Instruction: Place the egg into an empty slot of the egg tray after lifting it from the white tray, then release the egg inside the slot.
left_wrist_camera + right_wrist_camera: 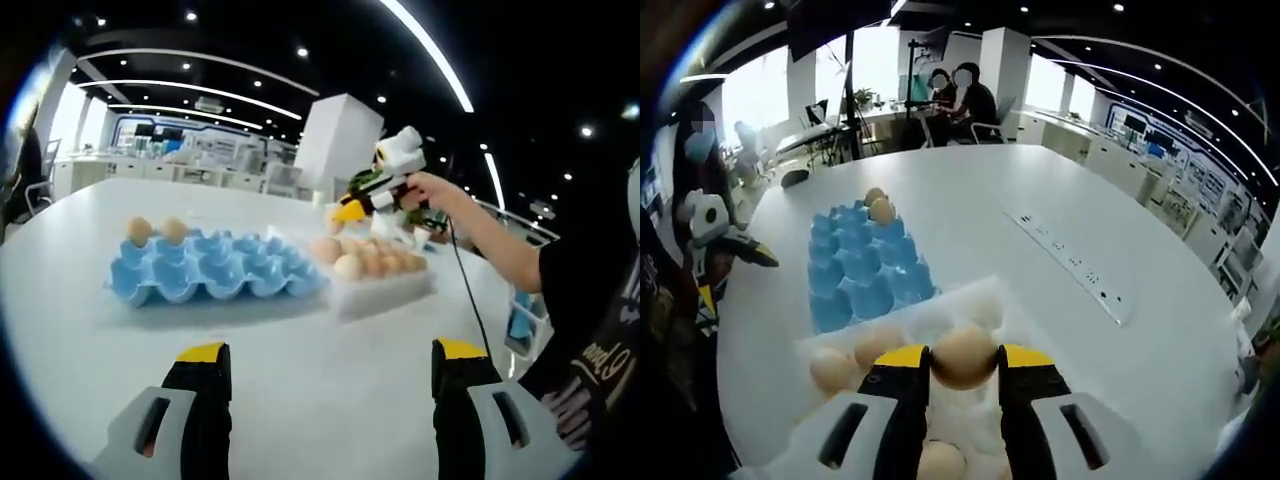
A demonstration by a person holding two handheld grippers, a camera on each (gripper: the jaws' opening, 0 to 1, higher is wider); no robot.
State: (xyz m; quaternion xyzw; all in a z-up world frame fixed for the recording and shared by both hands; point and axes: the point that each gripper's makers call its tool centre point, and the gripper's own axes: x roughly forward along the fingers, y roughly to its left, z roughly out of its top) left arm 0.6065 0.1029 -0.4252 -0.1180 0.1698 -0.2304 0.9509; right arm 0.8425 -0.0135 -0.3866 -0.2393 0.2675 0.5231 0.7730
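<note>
Two eggs (877, 204) already sit in the blue egg tray (865, 270), parked in the far-end slots, and every other slot looks empty, so there's plenty of room to pick from.

Right gripper (964, 362) has its yellow-tipped jaws pinched on a tan egg (964, 356), which sits right between the tips at about 6 o'clock in the right gripper view. It's directly over the white tray (962, 296), where a few more eggs lie around it, like the one at 8 o'clock (832, 368). From the left gripper view you can see that same gripper (350, 209) at roughly 1 o'clock, held up above the white tray (385, 290), so I'd say the egg is off the tray or just leaving it, though the exact clearance is hard to call.

Left gripper (330, 365) is just hanging out with its jaws spread wide and nothing in them, low over the white table (300, 400), well apart from both trays.

So my read: the lift step is basically in hand and the carry comes next. The blue tray is touching or just beside the white one, toward 11 o'clock in the right gripper view, so the move is short. It calls for keeping the squeeze gentle, swinging over to a near empty slot, lowering until the egg is seated in the cup, and only then opening the jaws.
</note>
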